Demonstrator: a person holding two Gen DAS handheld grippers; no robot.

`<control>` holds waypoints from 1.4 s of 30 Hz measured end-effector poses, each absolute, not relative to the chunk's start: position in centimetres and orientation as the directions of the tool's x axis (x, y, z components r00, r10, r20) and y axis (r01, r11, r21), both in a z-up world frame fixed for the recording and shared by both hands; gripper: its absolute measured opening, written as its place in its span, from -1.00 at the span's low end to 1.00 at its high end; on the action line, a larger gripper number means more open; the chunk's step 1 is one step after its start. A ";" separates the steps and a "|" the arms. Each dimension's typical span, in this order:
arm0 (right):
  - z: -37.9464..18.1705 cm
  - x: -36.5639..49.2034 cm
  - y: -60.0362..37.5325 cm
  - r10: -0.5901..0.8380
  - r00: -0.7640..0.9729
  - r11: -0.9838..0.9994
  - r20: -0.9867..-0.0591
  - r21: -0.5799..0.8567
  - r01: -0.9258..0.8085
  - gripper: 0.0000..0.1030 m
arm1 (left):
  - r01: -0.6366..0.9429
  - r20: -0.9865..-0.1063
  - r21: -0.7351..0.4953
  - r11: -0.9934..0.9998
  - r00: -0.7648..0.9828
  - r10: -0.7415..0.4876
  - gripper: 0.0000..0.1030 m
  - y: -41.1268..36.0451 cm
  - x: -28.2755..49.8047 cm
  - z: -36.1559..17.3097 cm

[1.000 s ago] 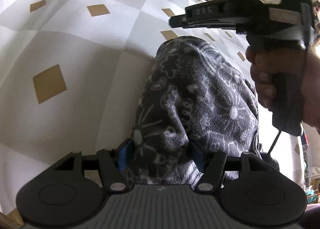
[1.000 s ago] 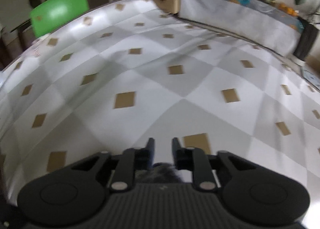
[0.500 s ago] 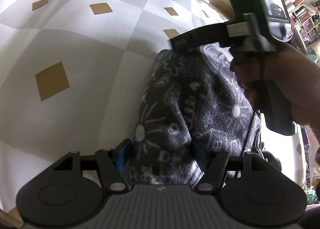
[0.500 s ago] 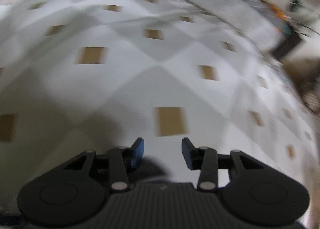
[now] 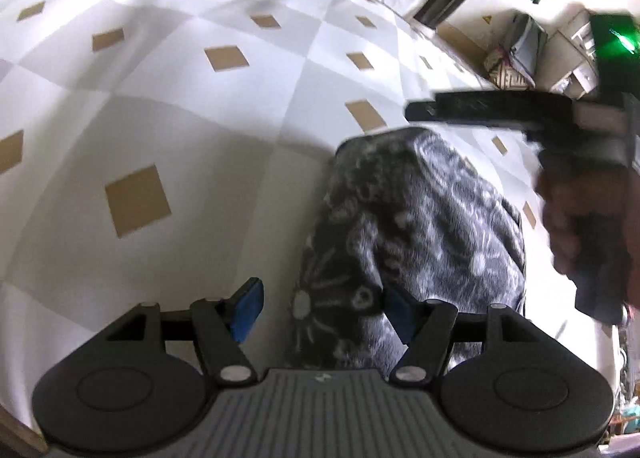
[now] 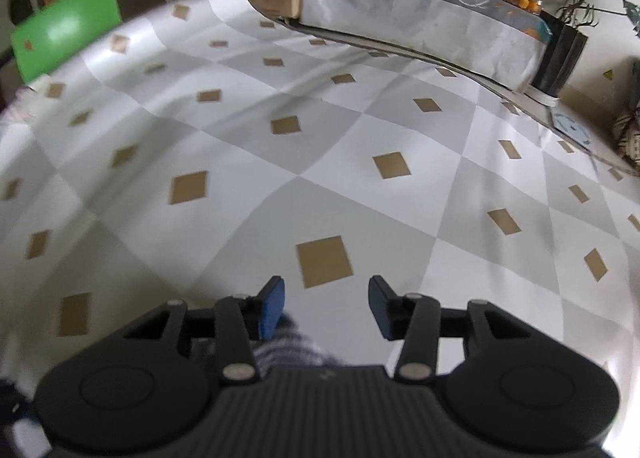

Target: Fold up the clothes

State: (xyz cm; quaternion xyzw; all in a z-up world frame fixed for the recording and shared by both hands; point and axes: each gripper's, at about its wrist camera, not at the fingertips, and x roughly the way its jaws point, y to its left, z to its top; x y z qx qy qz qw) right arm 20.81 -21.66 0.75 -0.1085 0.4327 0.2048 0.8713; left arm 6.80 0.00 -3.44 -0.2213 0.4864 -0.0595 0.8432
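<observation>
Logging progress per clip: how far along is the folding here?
Done: the grey patterned garment lies as a folded bundle on the checked cloth. In hand: nothing; the left gripper straddles it unclamped, and the right gripper has its jaws opening, empty. Left: possibly tidying.

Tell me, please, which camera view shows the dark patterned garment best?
The left wrist view: the garment lies across the checked cloth, most of its white-patterned surface visible. The right wrist view catches only a small edge of it, low behind the fingers.
</observation>
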 end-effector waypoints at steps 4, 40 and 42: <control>2.2 19.0 -23.8 0.330 0.522 0.874 -0.787 0.046 -0.484 -0.11 | -0.129 -0.795 -0.400 0.907 0.541 -0.274 0.26 -0.1 6.8 -3.2; -1.7 12.1 -29.7 0.249 0.367 0.945 -0.896 0.143 -0.293 -0.07 | 0.136 -0.788 -0.196 0.971 0.567 -0.239 0.27 -5.3 4.4 -3.1; -2.2 11.8 -30.1 0.244 0.379 0.948 -0.893 0.137 -0.287 -0.07 | 0.159 -0.786 -0.208 0.965 0.560 -0.262 0.28 -5.6 4.3 -3.3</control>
